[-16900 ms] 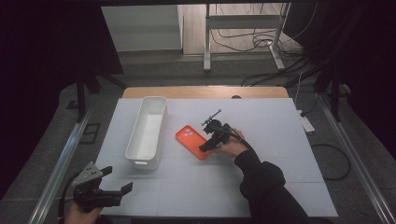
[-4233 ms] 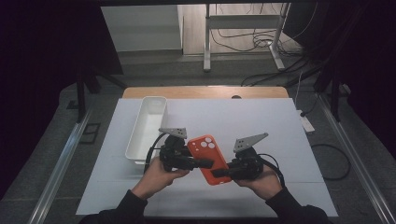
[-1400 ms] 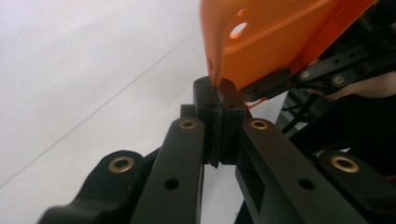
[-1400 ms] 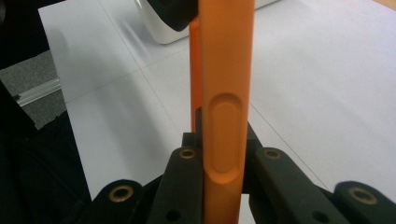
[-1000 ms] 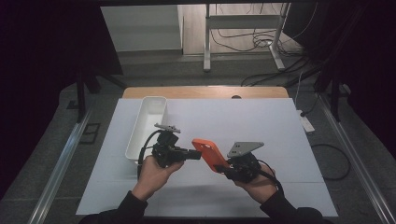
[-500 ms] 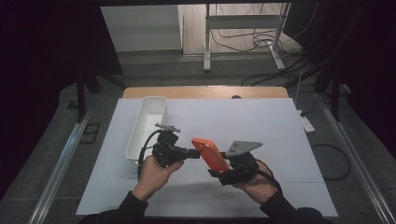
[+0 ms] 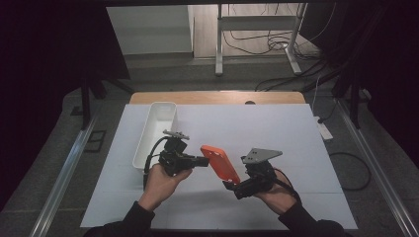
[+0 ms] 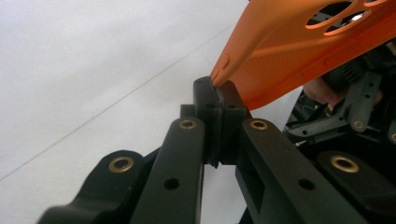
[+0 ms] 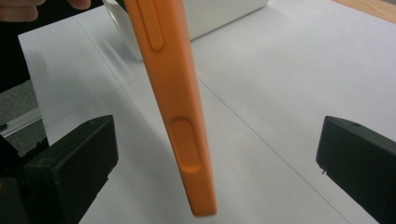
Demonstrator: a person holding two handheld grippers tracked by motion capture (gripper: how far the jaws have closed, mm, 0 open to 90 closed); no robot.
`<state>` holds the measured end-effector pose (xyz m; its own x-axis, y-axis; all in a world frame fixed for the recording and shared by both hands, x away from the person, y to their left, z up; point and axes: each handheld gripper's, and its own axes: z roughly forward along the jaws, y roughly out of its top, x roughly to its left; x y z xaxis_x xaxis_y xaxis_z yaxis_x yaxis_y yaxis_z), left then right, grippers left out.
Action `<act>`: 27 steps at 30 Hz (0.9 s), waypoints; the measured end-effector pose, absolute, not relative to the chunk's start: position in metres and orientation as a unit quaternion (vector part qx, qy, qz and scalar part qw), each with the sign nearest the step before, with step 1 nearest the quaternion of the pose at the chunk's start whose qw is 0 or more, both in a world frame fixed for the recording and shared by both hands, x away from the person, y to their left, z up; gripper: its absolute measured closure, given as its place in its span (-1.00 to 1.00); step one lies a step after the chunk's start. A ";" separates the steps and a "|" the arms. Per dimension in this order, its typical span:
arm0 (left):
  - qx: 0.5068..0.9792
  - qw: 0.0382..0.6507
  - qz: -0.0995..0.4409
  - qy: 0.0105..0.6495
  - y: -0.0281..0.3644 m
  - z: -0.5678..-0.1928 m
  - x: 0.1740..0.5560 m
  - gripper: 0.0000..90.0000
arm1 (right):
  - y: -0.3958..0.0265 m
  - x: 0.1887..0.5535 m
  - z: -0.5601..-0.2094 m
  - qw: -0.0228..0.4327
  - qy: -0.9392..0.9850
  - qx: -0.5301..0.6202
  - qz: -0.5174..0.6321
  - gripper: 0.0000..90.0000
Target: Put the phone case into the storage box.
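The orange phone case (image 7: 220, 163) is off the table, held in the air between the two hands above the white table sheet (image 7: 276, 128). From the high view its long axis runs on a slant, the upper end toward the left gripper (image 7: 203, 160) and the lower end down toward the right gripper (image 7: 232, 186). It is tilted up onto its edge rather than lying flat.

The left gripper has its jaws pressed tight together on a corner of the case; in the left gripper view (image 8: 217, 100) the black pads pinch the thin orange rim right at that corner, and the case fans away up and to the right, its camera cut-outs showing near the top edge.

The right gripper has just been opening. In the right gripper view (image 9: 217, 158) its two black jaws stand wide apart, one at each side, and the case hangs between them edge-on, its narrow side with the raised button covers facing the camera, touching neither pad. The long axis there runs nearly top to bottom, leaning a little, with the free end pointing down at the sheet.

A white rectangular bin (image 7: 156, 129) sits on the sheet beyond the left hand (image 7: 163, 178), lengthwise away from the person, well apart from the case.
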<state>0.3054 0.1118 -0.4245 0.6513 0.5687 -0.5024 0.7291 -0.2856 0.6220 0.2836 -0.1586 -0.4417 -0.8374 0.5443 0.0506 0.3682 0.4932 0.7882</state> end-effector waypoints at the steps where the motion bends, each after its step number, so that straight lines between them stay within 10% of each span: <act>1: 0.799 0.434 -0.084 0.407 0.112 -0.424 0.305 0.98 | -0.159 0.283 -0.442 0.101 0.858 0.267 0.428 -1.00; 27: 0.800 0.417 -0.054 0.428 0.137 -0.417 0.322 0.98 | -0.197 0.272 -0.436 0.106 0.858 0.285 0.414 -1.00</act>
